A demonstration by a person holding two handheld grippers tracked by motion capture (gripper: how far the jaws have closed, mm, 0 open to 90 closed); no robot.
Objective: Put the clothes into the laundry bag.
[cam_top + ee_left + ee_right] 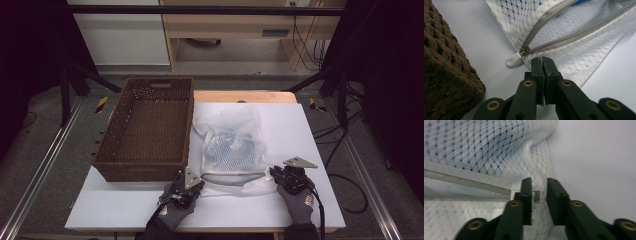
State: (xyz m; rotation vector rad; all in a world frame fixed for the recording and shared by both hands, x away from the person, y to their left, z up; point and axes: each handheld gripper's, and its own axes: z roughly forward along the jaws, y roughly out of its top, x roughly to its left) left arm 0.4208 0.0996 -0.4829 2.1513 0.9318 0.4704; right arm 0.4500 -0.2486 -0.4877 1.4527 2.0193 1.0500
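White mesh bag (pixel 231 150): left gripper (pixel 186 186) jaws shut on its 7 o'clock hem, right gripper (pixel 289 178) jaws pinching the 5 o'clock corner. Lift evenly toward the basket (pixel 150 127).

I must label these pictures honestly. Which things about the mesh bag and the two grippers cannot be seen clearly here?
- Contents of the mesh bag: high view, something blue shows through the mesh, too small and veiled to identify.
- Left gripper: left gripper view, jaws shut at the bag's edge beside the zipper pull; whether they pinch mesh is hidden by the tips.
- Right gripper: right gripper view, blurred; fabric lies between the jaws, pad contact unclear.
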